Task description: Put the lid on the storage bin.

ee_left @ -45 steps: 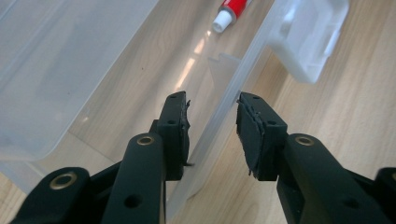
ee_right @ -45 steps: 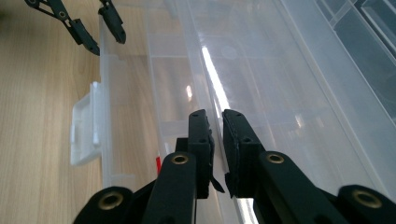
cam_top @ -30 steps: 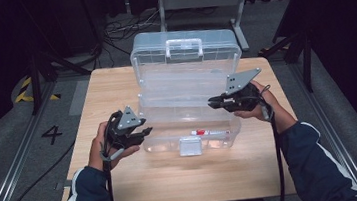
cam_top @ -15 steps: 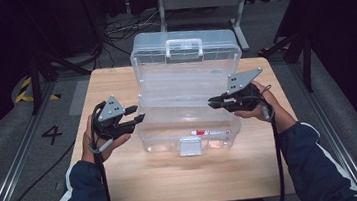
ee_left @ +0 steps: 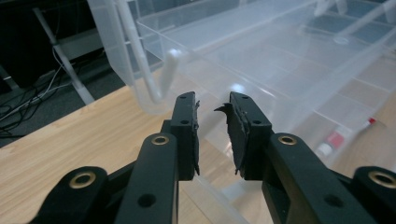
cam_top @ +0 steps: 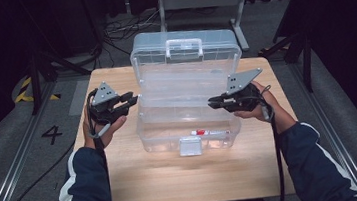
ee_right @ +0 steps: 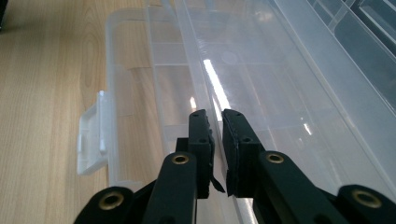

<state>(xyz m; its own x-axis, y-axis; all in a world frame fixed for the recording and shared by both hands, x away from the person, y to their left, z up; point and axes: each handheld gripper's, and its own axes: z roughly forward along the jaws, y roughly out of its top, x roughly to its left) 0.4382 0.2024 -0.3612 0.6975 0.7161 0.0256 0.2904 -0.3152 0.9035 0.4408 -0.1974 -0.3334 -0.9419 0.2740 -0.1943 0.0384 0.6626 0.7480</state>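
A clear plastic toolbox (cam_top: pixel 160 132) stands open on the wooden table (cam_top: pixel 174 176), its lid (cam_top: pixel 185 59) upright at the back. A clear inner tray (cam_top: pixel 185 92) spans the box above the base. My right gripper (cam_top: pixel 212 102) is at the tray's right end; in the right gripper view its jaws (ee_right: pixel 215 116) are closed on the tray's thin rim (ee_right: pixel 196 70). My left gripper (cam_top: pixel 132 100) is held at the box's left side. Its jaws (ee_left: pixel 212 105) stand apart with nothing between them, just short of the tray's corner (ee_left: pixel 187 51). A small red and white item (cam_top: pixel 201 132) lies in the base.
The box's front latch (cam_top: pixel 190 146) hangs toward the person. Bare table lies in front of and to both sides of the box. Beyond the table are a metal stand (cam_top: pixel 201 0), floor cables (cam_top: pixel 118 29) and a floor rail (cam_top: pixel 17 162) at left.
My left gripper has risen from the box's front left corner and moved back and outward, to the left end of the tray. The right gripper has held still on the tray.
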